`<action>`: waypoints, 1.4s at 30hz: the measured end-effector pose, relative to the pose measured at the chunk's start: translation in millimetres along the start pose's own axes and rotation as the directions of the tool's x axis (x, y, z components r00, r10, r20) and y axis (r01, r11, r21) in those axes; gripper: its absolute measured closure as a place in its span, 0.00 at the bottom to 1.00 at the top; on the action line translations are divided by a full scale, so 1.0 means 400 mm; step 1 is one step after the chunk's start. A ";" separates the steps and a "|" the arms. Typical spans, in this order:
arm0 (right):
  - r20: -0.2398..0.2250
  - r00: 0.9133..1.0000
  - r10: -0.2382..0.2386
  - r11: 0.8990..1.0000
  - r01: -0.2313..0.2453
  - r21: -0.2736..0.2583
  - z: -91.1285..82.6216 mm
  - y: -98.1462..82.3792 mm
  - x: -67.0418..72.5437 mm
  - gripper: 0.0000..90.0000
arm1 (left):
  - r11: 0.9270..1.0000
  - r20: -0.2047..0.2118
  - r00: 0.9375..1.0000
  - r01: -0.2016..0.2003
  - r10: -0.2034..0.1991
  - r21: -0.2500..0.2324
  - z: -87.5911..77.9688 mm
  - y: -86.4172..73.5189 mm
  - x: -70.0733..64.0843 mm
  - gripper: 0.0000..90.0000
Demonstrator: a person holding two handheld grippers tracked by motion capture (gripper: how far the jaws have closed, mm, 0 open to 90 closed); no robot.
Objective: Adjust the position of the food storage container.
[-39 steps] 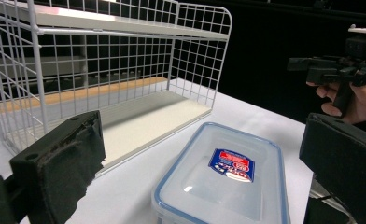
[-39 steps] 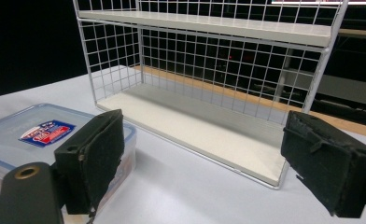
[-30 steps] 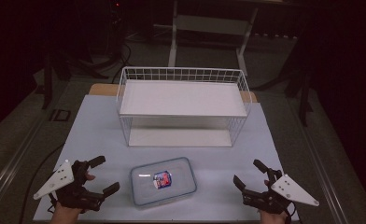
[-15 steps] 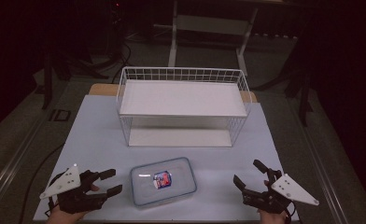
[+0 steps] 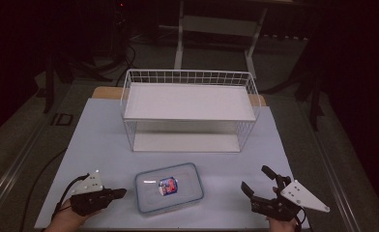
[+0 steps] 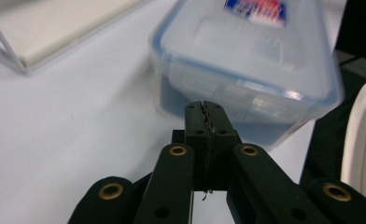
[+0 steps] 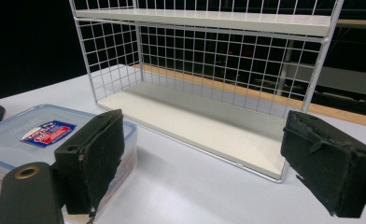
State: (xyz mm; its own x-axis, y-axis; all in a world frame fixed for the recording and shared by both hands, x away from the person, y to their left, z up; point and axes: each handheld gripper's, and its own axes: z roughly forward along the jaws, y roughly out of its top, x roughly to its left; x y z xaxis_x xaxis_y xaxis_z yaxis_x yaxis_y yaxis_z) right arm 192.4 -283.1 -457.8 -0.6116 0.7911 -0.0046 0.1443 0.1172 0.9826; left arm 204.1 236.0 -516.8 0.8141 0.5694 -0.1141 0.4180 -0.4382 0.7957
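Since the earlier frames, the left gripper (image 5: 111,194) has been turned toward the lidded plastic container (image 5: 168,187) and its jaws brought fully together, empty, just beside the container's left end; a push or nudge is probably intended. One container is counted, lying flat at the near middle of the table (image 5: 105,140), with one label (image 5: 167,186) on its lid. The right gripper (image 5: 259,186) is held well apart to the right, jaws spread wide and empty, likely kept in readiness. One two-level white wire rack (image 5: 190,104) is set behind.
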 end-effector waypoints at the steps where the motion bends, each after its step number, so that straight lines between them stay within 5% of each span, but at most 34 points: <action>1: -0.001 1.000 0.000 1.000 0.000 0.000 0.000 0.000 0.000 0.15 | 1.000 0.007 1.000 0.004 -0.004 0.015 0.006 -0.002 0.001 0.99; 7: -0.003 1.000 0.004 1.000 -0.004 0.000 0.001 -0.001 -0.001 0.15 | 0.998 0.011 1.000 0.001 -0.002 0.059 0.042 0.008 0.009 0.99; 30: -0.010 1.000 -0.002 1.000 0.002 -0.003 -0.001 0.000 0.001 0.15 | 0.999 0.000 0.999 0.040 -0.040 0.023 0.138 0.077 0.069 0.99; 36: -0.010 1.000 0.003 1.000 -0.003 -0.004 -0.001 0.000 0.002 0.15 | 0.998 -0.008 0.999 0.053 -0.053 0.028 0.142 0.086 0.079 0.99; 42: -0.007 1.000 -0.002 1.000 0.002 -0.005 -0.004 0.001 0.004 0.15 | 0.996 0.006 0.998 0.068 -0.069 0.057 0.091 0.059 0.049 0.99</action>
State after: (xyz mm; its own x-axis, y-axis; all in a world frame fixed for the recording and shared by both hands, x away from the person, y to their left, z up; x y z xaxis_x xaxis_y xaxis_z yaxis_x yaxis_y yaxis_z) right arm 190.4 -282.6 -457.0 -0.6173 0.7867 -0.0051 0.1390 0.1155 0.9835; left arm 244.4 211.4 -522.0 0.7860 0.5937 -0.1725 0.4951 -0.4374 0.7507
